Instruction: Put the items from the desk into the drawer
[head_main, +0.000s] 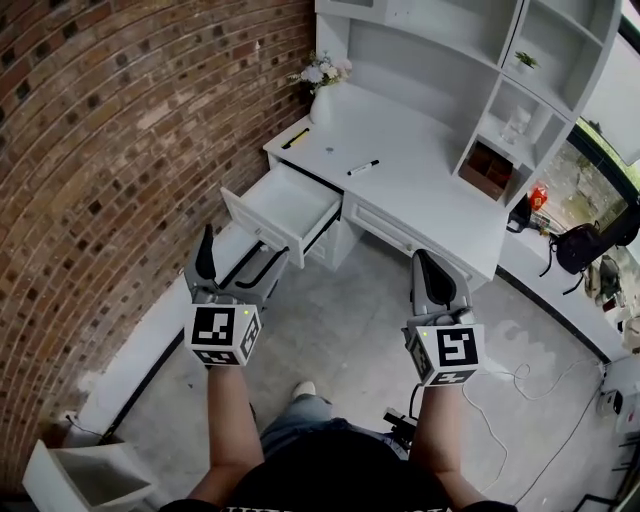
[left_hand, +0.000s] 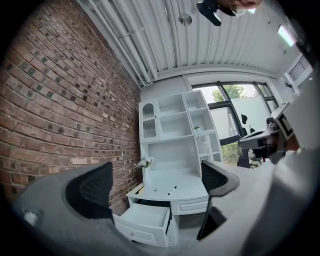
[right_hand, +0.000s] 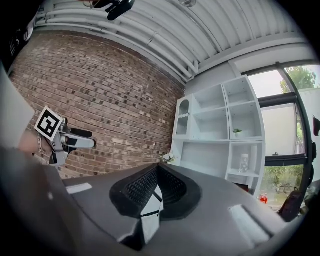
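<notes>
Left gripper (left_hand: 156, 175) first: its two black ribbed pads are spread wide with only air between them, held level and well short of the furniture. Right gripper (right_hand: 159, 170), off to the right: its pads are pressed together tip to tip, pinching nothing, also level and out over the grey concrete floor (head_main: 340, 320). Beyond the left gripper, the white wooden drawer (head_main: 290, 205) is pulled right out from under the left end of the white desk (head_main: 420, 190), jutting toward the near left and standing between that gripper and the desktop. On the desktop lie the task's things, all untouched: a black marker pen (head_main: 363, 167) lies near the middle of the top, a slim yellow stick-shaped item (head_main: 295, 138) lies at the far left edge, and between them sits a tiny pale speck, too small to tell what it is. A white vase of pale flowers (head_main: 322, 95) stands in the far left corner of the desk, close to the red brick wall (head_main: 120, 150) running down the left side. To the right, a brown box (head_main: 485, 172) fills a low cubby of the white shelf unit that rises off the desk. Near right, a thin white cable (head_main: 500, 395) loops across the floor.
</notes>
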